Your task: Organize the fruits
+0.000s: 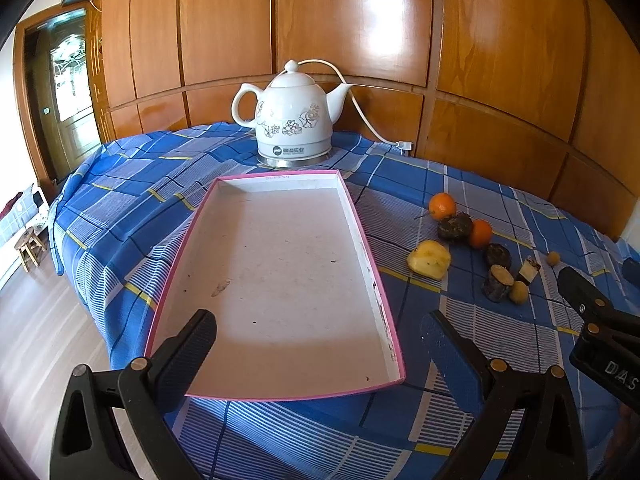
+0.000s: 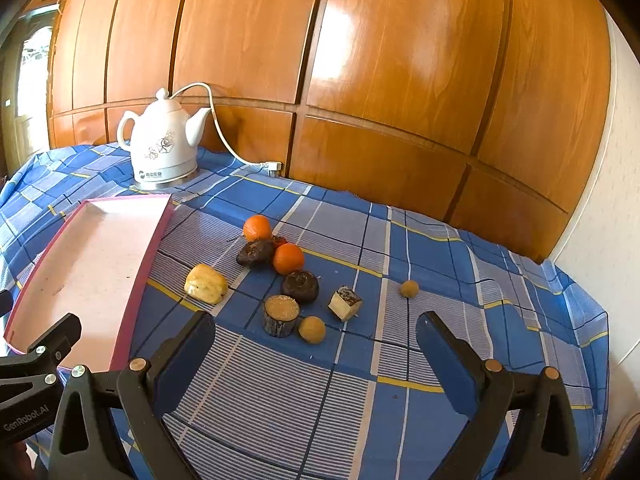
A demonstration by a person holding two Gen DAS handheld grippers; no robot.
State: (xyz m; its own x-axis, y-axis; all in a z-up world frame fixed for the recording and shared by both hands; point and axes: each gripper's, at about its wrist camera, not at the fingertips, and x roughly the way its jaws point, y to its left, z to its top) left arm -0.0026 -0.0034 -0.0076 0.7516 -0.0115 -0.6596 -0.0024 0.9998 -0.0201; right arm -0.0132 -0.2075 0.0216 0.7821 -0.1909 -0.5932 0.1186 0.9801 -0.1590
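A shallow pink-rimmed tray point(image 1: 362, 236) lies empty on the blue checked cloth; it also shows in the right wrist view point(image 2: 140, 280). To its right lies a cluster of fruit: two oranges point(image 2: 257, 227) point(image 2: 288, 258), a yellow piece point(image 2: 205, 283), dark round pieces point(image 2: 299, 286) point(image 2: 254, 253), a cut dark stump point(image 2: 281, 315), a pale wedge point(image 2: 345, 303) and small yellow balls point(image 2: 312, 329) point(image 2: 409, 289). My left gripper point(image 1: 320, 336) is open and empty over the tray's near end. My right gripper point(image 2: 316, 336) is open and empty, just short of the cluster.
A white ceramic kettle point(image 1: 294, 116) with a cord stands behind the tray against the wooden panel wall point(image 1: 360, 20). The table's left edge drops to the floor point(image 1: 36, 320). A small stool point(image 1: 29, 245) stands on the floor at left.
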